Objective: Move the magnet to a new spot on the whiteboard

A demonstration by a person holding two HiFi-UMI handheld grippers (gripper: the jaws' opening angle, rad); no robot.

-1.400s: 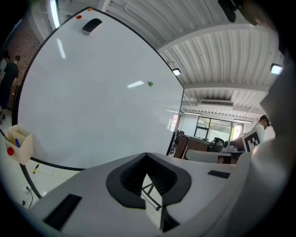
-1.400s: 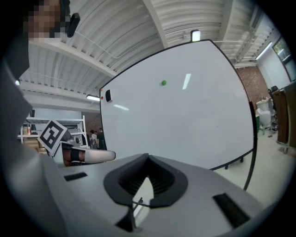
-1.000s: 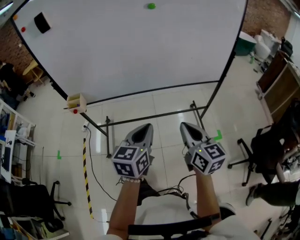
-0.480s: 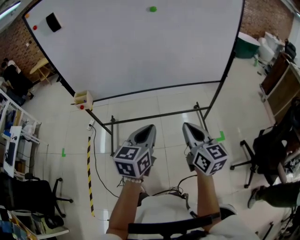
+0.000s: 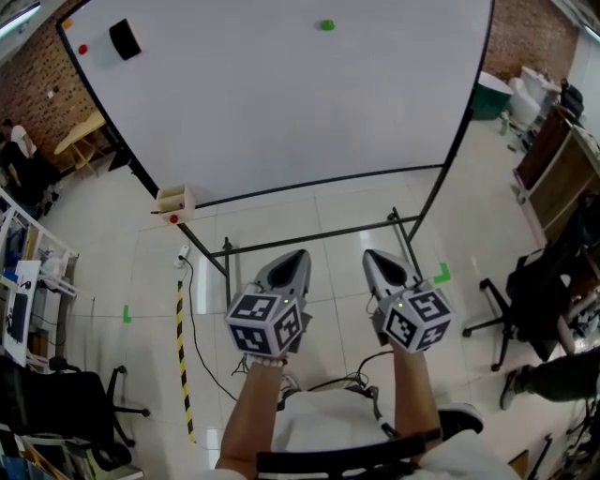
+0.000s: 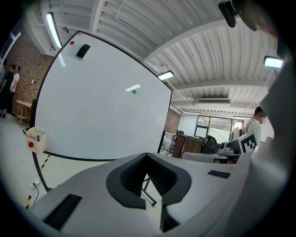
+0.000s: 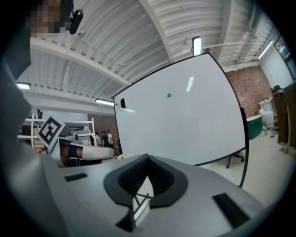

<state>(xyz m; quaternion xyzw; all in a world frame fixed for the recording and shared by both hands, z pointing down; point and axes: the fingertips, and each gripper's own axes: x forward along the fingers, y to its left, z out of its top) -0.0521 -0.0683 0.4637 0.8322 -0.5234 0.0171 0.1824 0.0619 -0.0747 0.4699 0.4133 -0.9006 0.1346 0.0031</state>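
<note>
Both jaw pairs are pressed shut on nothing: left gripper and right gripper hang low by the person's body, well short of the whiteboard. Green magnet sits near the board's top edge, about mid-width, untouched. Since a second ago only the head view has swung, sliding board and magnet rightward in frame. Reach not yet begun.

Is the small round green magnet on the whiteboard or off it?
On: the small round green magnet sits high on the white whiteboard, nothing touching it.
</note>
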